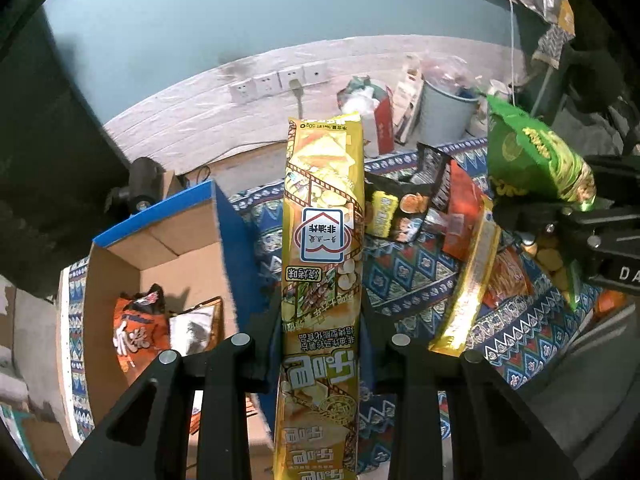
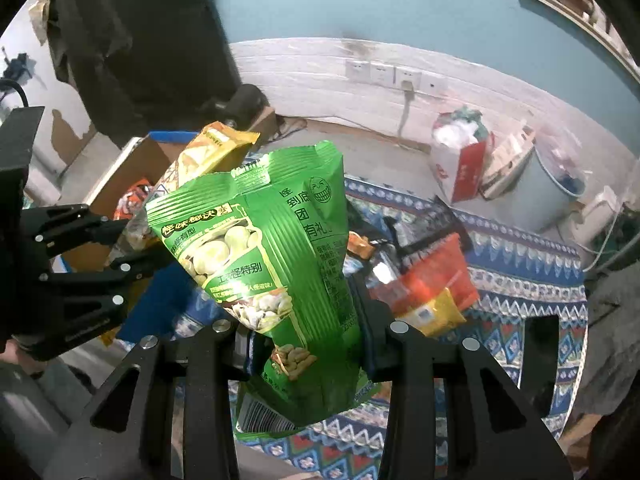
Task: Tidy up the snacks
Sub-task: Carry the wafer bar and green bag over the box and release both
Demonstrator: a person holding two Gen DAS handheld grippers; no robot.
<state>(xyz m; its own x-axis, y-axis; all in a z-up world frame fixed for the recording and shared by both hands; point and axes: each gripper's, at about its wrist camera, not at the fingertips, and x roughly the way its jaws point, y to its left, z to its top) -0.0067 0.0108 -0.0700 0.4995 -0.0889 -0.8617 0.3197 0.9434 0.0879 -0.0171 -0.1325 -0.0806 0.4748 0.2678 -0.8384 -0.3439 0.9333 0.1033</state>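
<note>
A: What fills the lower part of the left wrist view?
B: A patterned cloth (image 1: 404,276) spreads across the middle, and a cardboard box (image 1: 120,276) with a blue rim sits at the lower left. An orange bag (image 1: 136,332) lies inside it.

A: And the loose snacks?
B: A heap of packets (image 1: 436,208) lies on the cloth at centre right.

A: The left tongs (image 1: 320,344)?
B: Nearly closed, pinching a long yellow snack pack (image 1: 320,220) that stands upright at frame centre, above the box's right wall.

A: The right tongs (image 2: 304,332)?
B: Clamped narrowly on a green bean bag (image 2: 272,264), which is held clear of the cloth at the centre of the right wrist view.
</note>
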